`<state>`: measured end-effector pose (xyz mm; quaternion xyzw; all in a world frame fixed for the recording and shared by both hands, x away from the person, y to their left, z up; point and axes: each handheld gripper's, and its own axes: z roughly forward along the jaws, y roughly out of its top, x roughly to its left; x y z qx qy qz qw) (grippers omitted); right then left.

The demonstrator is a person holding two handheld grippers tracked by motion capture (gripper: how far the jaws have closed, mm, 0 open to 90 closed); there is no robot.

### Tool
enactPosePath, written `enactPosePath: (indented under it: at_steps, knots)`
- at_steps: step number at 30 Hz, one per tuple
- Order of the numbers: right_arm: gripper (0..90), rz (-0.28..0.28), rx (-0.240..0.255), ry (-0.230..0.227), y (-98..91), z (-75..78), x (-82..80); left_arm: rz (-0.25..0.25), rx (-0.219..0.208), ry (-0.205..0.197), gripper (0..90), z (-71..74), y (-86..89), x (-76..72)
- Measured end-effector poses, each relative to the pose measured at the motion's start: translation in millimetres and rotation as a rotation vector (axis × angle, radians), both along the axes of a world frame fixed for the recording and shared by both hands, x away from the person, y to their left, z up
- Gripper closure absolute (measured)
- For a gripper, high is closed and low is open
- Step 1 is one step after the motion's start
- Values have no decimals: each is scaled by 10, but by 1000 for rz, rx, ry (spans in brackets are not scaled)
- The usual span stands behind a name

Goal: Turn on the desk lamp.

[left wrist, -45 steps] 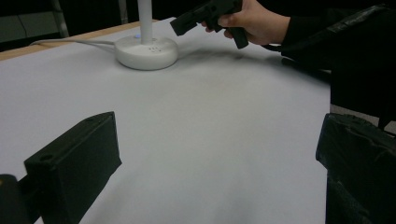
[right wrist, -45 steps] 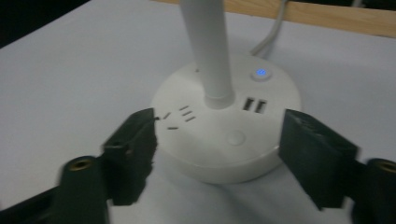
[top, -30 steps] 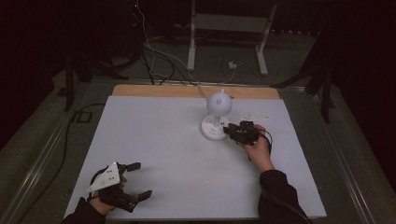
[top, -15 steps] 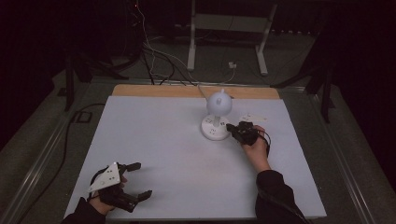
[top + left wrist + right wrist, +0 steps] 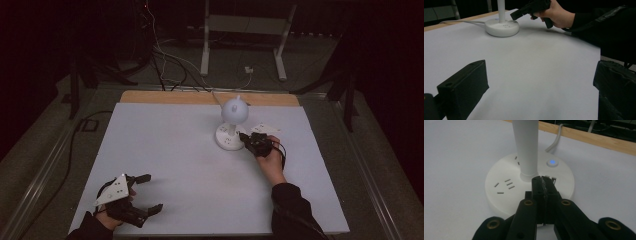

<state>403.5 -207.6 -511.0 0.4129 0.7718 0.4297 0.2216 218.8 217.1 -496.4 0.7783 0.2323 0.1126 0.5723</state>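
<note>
A white desk lamp with a ball-shaped head [image 5: 235,111] stands on a round base [image 5: 227,139] right of the table's middle. In the right gripper view the base [image 5: 506,192] shows socket slots, a lit blue button [image 5: 552,163] and the stem [image 5: 526,147]. My right gripper [image 5: 543,180] is shut with nothing between its jaws, its tips over the base just beside the stem; I cannot tell if they touch. The high view has it [image 5: 246,137] at the base's right edge. My left gripper [image 5: 150,192] rests open at the front left, jaws wide apart [image 5: 540,67] over bare table.
The white tabletop [image 5: 175,150] has a wooden strip [image 5: 165,97] along its far edge. The lamp's cable [image 5: 555,138] runs off over that strip. On the floor behind are a metal stand [image 5: 240,30] and loose cables [image 5: 165,60].
The right gripper has edged a little closer to the lamp's base. The left hand has stayed put.
</note>
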Motion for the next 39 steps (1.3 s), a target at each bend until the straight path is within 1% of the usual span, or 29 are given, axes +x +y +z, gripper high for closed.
enactPosePath:
  at_steps: [2, 11, 13, 18, 22, 25, 30, 31, 33, 35, 36, 38, 39]
  knots:
    - [898, -1, -5, -6, 11, -3, 2, 0, 1, -1, 3, -1, -1, 0]
    - [898, 3, -21, 2, 33, -39, 14, 0, 0, 1, 3, 0, 1, 0]
    - [898, 3, -16, 4, 31, -40, 17, 0, 2, 1, 3, -2, 0, 0]
    - [898, 1, -23, 0, 32, -41, 17, 0, 1, 0, 3, -2, -1, 0]
    - [898, 3, -17, 6, 24, -41, 18, 0, 0, 1, 3, -3, -1, 1]
    - [898, 6, -22, 8, 22, -38, 20, 0, 1, 2, 3, -4, -2, 2]
    - [899, 7, -13, 4, 16, -52, 17, 0, 1, 2, 2, -5, -4, 0]
    - [899, 9, -15, -4, 11, -58, 14, -1, 0, 2, 3, -4, -4, -1]
    - [899, 4, 7, 4, 3, -65, 16, 0, 0, 2, 3, -3, -3, -1]
    - [897, 2, -6, 7, 12, -48, 21, 0, -2, 3, 2, -4, 0, 2]
    - [893, 3, -8, 0, 16, -33, 17, 1, -2, 2, 3, -4, 1, 2]
    - [843, 16, 16, -11, 10, 5, 6, 2, -3, 2, 3, -4, 5, 4]
    - [836, 22, 22, -17, 10, 26, 1, 2, -2, 3, 3, -5, 4, 7]
